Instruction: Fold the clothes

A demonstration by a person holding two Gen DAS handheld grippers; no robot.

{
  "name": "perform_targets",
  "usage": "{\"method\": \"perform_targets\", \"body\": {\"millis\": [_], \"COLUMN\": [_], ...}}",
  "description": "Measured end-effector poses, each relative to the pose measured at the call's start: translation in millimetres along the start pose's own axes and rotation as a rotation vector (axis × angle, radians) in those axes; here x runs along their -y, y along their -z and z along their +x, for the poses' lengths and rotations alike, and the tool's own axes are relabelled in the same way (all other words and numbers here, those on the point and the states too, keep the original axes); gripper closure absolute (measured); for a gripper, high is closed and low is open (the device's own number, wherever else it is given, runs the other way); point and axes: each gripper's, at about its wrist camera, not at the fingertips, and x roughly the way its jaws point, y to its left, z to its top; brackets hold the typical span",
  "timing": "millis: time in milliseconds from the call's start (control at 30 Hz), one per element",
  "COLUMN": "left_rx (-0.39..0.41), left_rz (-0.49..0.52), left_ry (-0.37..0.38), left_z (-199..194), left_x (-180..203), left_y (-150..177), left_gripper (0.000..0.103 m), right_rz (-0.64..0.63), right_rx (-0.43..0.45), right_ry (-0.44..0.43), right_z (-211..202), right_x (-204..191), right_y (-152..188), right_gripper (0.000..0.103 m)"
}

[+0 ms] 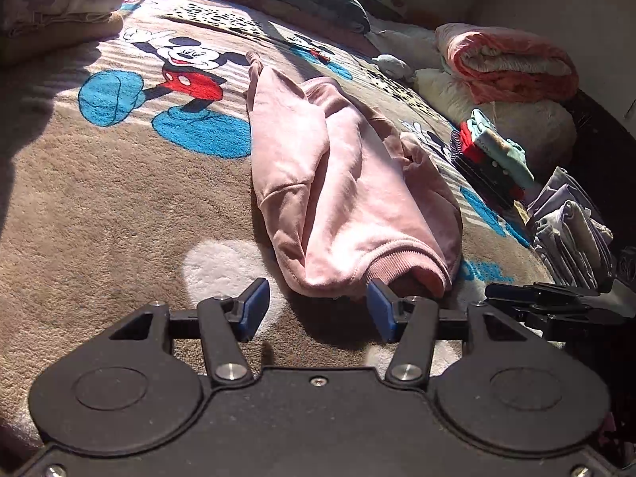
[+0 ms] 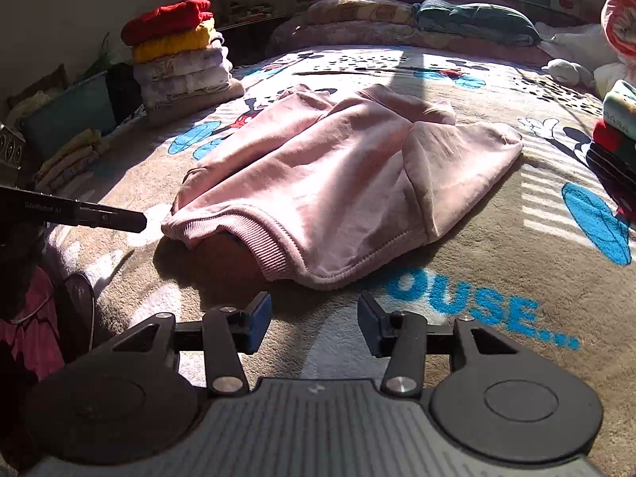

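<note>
Sunlit cartoon-print blanket [image 2: 497,238] carries a partly folded pink sweatshirt [image 2: 338,183] just ahead of the left gripper [image 1: 318,310] and right gripper [image 2: 314,324], both spread wide, holding nothing.

A sweatshirt [image 2: 334,183] lies mid-blanket [image 2: 457,278], its hem nearest both grippers. Left of it — a stack of folded clothes [image 2: 179,51]. A pillow [image 2: 473,20] lies behind.
</note>
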Motion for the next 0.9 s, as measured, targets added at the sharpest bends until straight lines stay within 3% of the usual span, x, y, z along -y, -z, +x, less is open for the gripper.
{"method": "perform_targets", "body": {"millis": [100, 200, 333, 467, 533, 567, 600, 667, 767, 900], "left_rx": [0.013, 0.057, 0.137, 0.150, 0.160, 0.172, 0.183, 0.195, 0.160, 0.214], "left_rz": [-0.352, -0.573, -0.692, -0.786, -0.798, -0.801, -0.808, -0.837, -0.771, -0.468], "left_ry": [0.102, 0.114, 0.102, 0.119, 0.102, 0.096, 0.089, 0.077, 0.025, -0.036], "left_z": [13, 23, 29, 42, 47, 49, 50, 54, 57, 26], "left_x": [-21, -29, -20, -7, 1, 4, 6, 4, 6, 34], "left_y": [5, 22, 31, 33, 34, 34, 35, 35, 21, -5], "left_gripper": [0.046, 0.046, 0.046, 0.046, 0.048, 0.048, 0.049, 0.059, 0.087, 0.091], "right_rz": [0.414, 0.819, 1.045, 1.157, 1.193, 1.214, 1.233, 1.250, 1.198, 1.008], "right_rx": [0.047, 0.095, 0.227, 0.290, 0.310, 0.317, 0.322, 0.314, 0.311, 0.335], "right_ry": [-0.101, -0.199, -0.206, -0.193, -0.174, -0.164, -0.153, -0.116, -0.084, -0.034], "right_z": [12, 25, 38, 47, 52, 54, 56, 63, 65, 30], "right_x": [28, 54, 52, 49, 46, 46, 46, 46, 41, 39], "right_y": [17, 34, 59, 61, 62, 64, 66, 71, 68, 48], "right_gripper": [0.049, 0.047, 0.047, 0.047, 0.050, 0.057, 0.074, 0.095, 0.093, 0.096]}}
